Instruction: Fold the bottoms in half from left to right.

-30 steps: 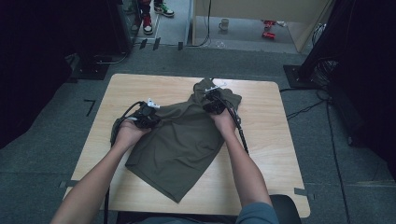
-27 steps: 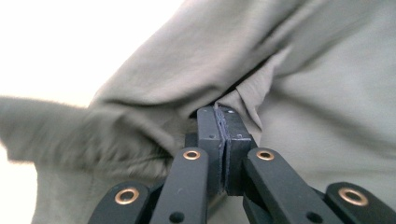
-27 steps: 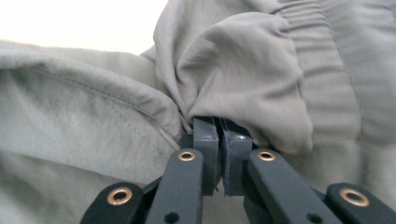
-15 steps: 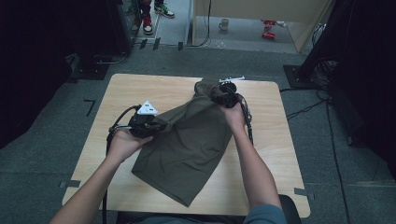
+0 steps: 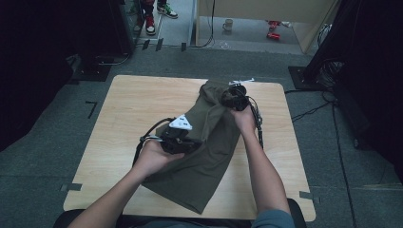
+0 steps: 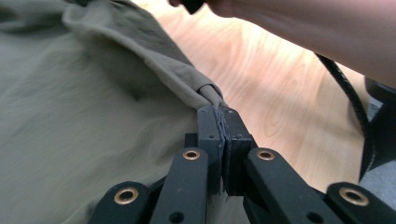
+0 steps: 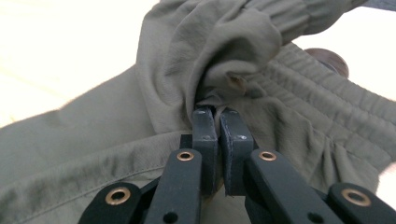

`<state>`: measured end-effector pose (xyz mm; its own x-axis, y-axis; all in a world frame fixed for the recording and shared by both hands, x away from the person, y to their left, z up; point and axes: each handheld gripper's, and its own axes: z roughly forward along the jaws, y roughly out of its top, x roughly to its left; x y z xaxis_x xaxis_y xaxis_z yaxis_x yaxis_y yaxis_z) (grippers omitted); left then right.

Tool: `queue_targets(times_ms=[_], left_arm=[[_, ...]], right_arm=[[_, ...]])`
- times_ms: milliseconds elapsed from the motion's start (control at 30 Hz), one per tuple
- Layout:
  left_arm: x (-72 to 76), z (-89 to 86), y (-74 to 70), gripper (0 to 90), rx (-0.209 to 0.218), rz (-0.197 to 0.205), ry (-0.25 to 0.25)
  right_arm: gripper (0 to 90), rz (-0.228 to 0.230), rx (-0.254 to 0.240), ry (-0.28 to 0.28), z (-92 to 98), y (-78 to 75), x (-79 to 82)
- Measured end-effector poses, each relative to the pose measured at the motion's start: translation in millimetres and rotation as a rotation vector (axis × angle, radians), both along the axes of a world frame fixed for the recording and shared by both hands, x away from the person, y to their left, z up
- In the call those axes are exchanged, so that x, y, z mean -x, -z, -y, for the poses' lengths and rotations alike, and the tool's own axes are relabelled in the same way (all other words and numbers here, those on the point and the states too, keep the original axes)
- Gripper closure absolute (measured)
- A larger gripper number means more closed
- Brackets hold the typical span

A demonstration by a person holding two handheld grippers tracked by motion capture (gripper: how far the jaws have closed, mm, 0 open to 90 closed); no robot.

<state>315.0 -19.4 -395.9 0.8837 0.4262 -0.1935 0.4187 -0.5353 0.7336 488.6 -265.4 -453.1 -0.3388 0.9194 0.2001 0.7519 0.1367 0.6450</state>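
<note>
On the pale wooden table (image 5: 119, 118), slightly right of centre, lies an olive-green pair of cloth trousers with an elastic waistband (image 5: 209, 156), running from the far right corner area down toward the near edge. Looks like a fold in progress, and I'd say it's maybe halfway: the left side of the cloth appears to be lifted and drawn over toward the right, but nothing is laid flat or squared up yet, so the fold has to be set down and probably one more made. The left gripper (image 6: 219, 112) has its jaws pinched tight on a rolled edge of the fabric, and the right gripper (image 7: 217, 114) is clamped the same way on a bunch of cloth just by the gathered waistband at the far end. Hard to tell how many layers each one has. The near end of the trousers is partly behind the person's left forearm (image 5: 109, 199), and the underside is hidden completely.
</note>
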Motion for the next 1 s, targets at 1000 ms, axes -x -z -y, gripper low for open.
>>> queue_targets(times_ms=[1000], left_arm=[[-13.3, 20.9, 26.1, 66.0, 0.015, 0.041, 0.038]], right_arm=[[80.2, 0.047, 0.042, 0.016, 39.7, 0.9, 40.0]])
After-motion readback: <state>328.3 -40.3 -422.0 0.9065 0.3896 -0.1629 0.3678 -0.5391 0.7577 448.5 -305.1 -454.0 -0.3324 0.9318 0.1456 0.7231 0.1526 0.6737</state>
